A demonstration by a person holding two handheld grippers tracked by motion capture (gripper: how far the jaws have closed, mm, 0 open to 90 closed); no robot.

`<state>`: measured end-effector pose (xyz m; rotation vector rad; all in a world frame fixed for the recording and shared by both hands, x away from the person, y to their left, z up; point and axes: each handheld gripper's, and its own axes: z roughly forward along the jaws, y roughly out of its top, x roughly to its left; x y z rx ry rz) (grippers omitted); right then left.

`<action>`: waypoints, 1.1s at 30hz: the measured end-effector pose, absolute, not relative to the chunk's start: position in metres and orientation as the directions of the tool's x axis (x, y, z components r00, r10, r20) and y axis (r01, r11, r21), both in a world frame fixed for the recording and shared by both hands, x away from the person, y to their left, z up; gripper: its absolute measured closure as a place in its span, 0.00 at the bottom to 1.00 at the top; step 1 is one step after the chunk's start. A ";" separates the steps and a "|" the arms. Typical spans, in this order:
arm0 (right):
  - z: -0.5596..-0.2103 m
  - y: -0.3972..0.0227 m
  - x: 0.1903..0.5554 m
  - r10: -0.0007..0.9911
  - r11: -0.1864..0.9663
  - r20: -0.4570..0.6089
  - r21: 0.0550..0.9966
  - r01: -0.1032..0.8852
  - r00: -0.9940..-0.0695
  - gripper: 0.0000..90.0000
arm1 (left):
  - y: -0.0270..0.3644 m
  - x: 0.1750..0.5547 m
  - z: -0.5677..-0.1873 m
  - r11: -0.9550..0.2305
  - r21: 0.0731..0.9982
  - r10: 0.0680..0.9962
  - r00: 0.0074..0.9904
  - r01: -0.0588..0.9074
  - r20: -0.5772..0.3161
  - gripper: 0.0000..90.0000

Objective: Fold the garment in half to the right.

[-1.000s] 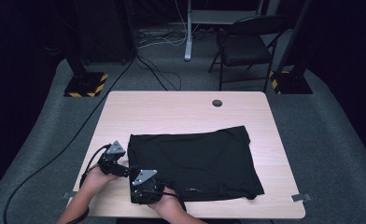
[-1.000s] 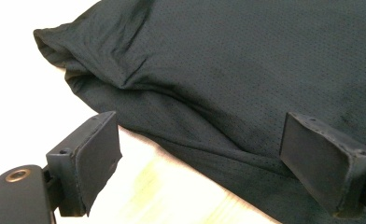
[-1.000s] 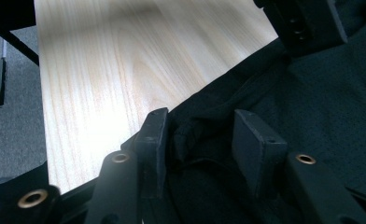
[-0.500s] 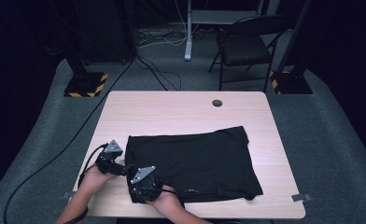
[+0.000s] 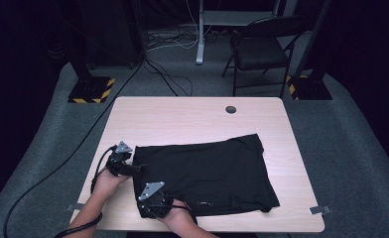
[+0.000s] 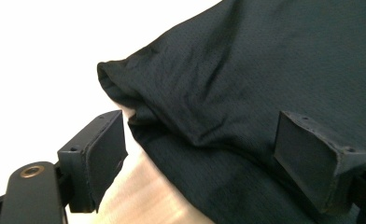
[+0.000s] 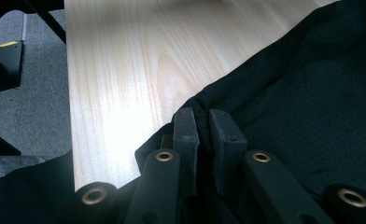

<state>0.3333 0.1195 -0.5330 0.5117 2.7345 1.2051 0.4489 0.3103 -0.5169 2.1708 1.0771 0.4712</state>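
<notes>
A black shirt [image 5: 207, 168] lies flat on the pale wooden table [image 5: 192, 119]. My left gripper [image 5: 133, 167] is at the shirt's left edge. In the left gripper view its jaws [image 6: 202, 126] stand wide on either side of a raised fold of the cloth [image 6: 246, 70]. They have just been closing a little, and the pads are clear of the cloth. My right gripper [image 5: 145, 201] is at the near left corner. Its jaws [image 7: 203, 121] have just closed and pinch the shirt's hem [image 7: 312, 93] between them.
A round cable hole [image 5: 230, 109] sits near the table's far edge. The table's left edge [image 7: 71, 116] runs close beside my right gripper. Tape marks [image 5: 319, 209] lie at the near corners. A folding chair [image 5: 262, 49], striped stand bases [image 5: 91, 89] and floor cables lie beyond.
The left gripper has shifted slightly at the shirt's left edge. The right gripper has kept its place at the near left corner.
</notes>
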 end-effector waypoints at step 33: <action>-0.534 0.120 0.333 0.376 0.619 0.040 0.732 0.283 -0.926 0.85 | 0.313 0.496 -0.524 -0.373 0.694 0.842 0.539 0.616 -0.026 0.25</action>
